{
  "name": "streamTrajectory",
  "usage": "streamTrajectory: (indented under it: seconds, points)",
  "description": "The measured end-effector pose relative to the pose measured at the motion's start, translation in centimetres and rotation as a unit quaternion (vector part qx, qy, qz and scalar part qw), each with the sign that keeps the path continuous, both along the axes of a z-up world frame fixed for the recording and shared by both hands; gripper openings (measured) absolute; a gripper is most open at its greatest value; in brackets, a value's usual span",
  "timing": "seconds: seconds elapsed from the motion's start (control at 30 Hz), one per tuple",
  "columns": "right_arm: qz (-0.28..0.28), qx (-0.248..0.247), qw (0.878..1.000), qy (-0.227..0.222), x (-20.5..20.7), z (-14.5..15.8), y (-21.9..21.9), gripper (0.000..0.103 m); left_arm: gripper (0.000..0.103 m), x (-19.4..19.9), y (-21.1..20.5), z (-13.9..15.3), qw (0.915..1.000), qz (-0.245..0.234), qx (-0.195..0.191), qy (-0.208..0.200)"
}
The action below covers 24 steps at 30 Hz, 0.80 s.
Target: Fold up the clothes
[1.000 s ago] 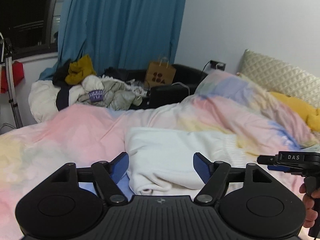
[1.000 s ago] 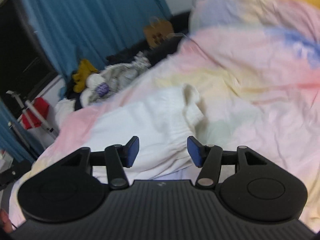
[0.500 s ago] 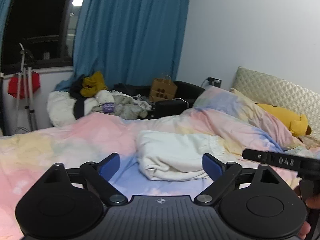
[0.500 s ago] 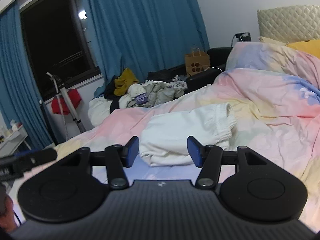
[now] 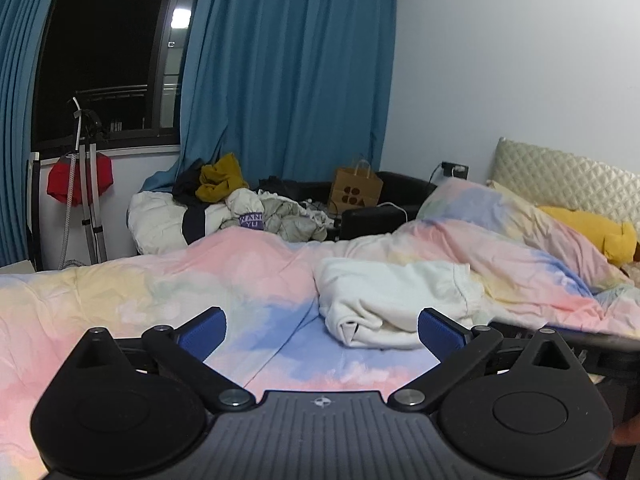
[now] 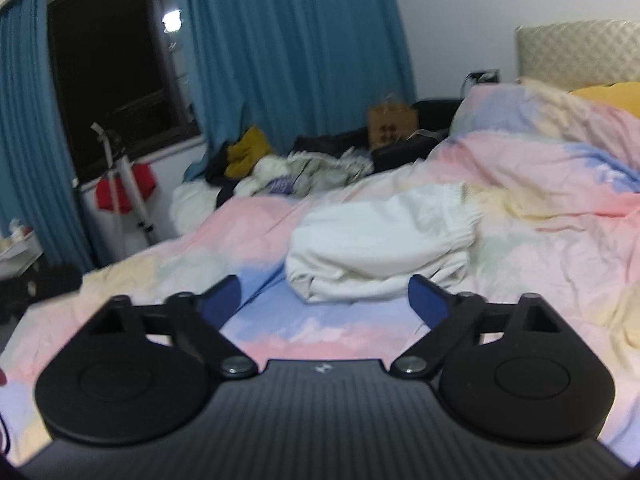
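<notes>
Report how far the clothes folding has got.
Done: the white fleece garment lies folded into a bundle on the pastel duvet. In hand: nothing; the left gripper and right gripper are open and clear of it. Left: the heap of unfolded clothes by the curtain.

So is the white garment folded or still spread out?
Folded: the white garment sits as a compact, layered bundle on the pastel duvet, stacked edges facing both open grippers.

1. The folded garment (image 5: 394, 300) lies on the duvet (image 5: 160, 292), right of centre in the frame.
2. Behind it, mid-frame, a clothes pile (image 5: 244, 212) sits beyond the bed's far edge.
3. A paper bag (image 5: 356, 190) stands right of that pile.
4. The headboard (image 5: 568, 178) occupies the right edge.
5. Curtains (image 5: 288, 72) hang behind, upper centre.
</notes>
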State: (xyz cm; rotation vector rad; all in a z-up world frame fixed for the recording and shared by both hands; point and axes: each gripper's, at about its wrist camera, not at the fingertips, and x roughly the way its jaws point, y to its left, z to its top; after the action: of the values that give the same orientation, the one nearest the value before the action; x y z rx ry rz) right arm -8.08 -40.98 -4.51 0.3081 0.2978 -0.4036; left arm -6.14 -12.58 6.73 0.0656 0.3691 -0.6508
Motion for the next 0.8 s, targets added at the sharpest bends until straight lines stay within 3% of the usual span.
streamTrajectory:
  seconds: [0.33, 0.8]
  points:
    - [-0.031, -0.057, 0.998, 0.009, -0.2, -0.5, 1.7, 0.093, 0.103, 0.4, -0.3, -0.8, 0.9997, 0.011, 0.021, 0.001]
    - [-0.055, -0.051, 0.997, 0.020, -0.3, -0.9, 1.7, 0.093, 0.103, 0.4, -1.1, -1.6, 0.9990, 0.014, 0.040, -0.017]
